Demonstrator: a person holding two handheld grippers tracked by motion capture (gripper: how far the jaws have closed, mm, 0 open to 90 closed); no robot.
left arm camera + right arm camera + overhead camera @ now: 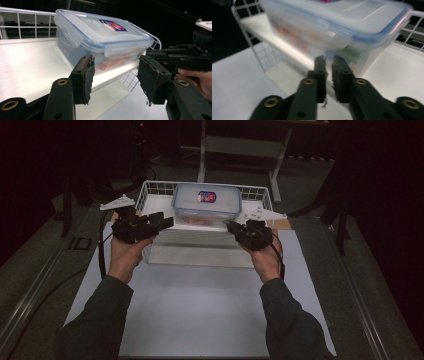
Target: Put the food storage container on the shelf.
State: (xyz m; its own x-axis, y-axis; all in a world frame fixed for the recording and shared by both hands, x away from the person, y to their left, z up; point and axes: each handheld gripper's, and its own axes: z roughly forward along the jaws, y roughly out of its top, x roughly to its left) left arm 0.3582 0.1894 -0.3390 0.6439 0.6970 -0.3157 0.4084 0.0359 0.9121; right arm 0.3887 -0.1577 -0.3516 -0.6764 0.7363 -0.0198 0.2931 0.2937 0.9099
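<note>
Container (pixel 207 202), clear plastic with a blue-trimmed snap lid and a red-and-blue label, sits on the raised white shelf of a white wire rack (pixel 150 187) at the far middle of the table (pixel 200 315), and from the high view both hands are closing in on it from either side. The left gripper (pixel 162 220) reaches toward the container's left end, the right gripper (pixel 235 227) toward its right end, the two set roughly level and mirrored, which reads like a two-sided approach to a wide box that one gripper could hardly steady alone. Over to the left gripper view: the jaws stand well apart, nothing between them, aimed at the near corner of the container (pixel 100 37), where the lid's side latch hangs down; reddish-orange contents show faintly through the wall. The right gripper (pixel 175 58) and the hand (pixel 200 80) behind it appear at the far right of this view, just past the container's end. Now the right gripper view, a bit blurred: its jaws are drawn nearly together with a thin gap and nothing pinched, their tips just below a lid latch (pixel 337 40) on the container (pixel 352 22). My guess is that narrow set suits hooking or flicking that latch, not gripping the body.
</note>
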